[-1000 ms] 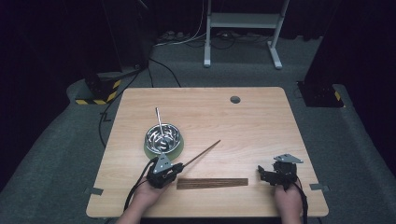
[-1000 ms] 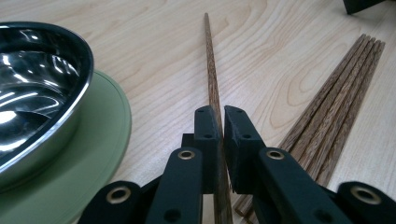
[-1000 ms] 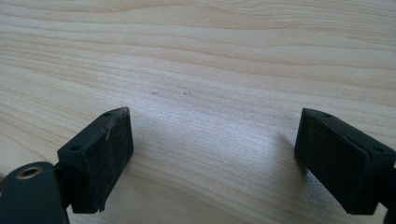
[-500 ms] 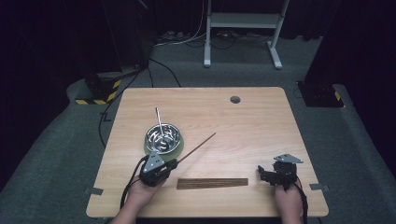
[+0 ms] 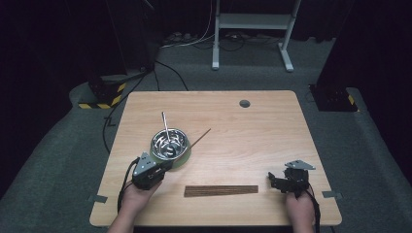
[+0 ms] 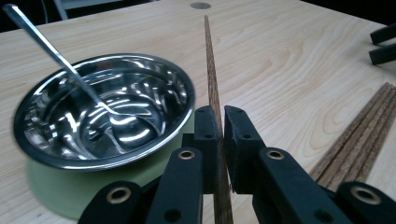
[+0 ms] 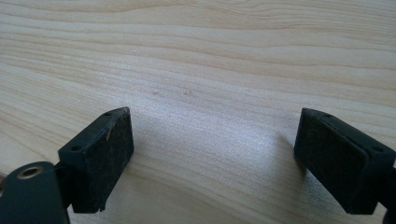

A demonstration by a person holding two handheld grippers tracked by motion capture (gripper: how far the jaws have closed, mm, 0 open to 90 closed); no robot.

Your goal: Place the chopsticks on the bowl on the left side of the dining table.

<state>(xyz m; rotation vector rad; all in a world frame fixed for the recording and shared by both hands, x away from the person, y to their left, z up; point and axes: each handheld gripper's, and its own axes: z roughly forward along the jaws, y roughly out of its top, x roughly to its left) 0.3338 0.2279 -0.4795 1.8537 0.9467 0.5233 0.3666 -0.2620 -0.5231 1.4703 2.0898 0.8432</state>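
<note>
A single brown chopstick slants up to the right past the bowl, with my left gripper shut on its near end. In the left gripper view the jaws pinch the chopstick, which points away across the table. Just left of it stands a steel bowl on a green base, with a spoon leaning in it. A flat row of several chopsticks lies near the front edge between the hands. My right gripper rests open at the front right, with only bare wood between its pads.
The wooden table has a round cable hole at the back. The steel bowl sits left of centre. Dark floor, cables and a white stand leg surround the table. The other gripper's jaw tips show far right.
My left gripper has drawn to the left and slightly away, carrying the single chopstick with it alongside the bowl. The right gripper has stayed put.
</note>
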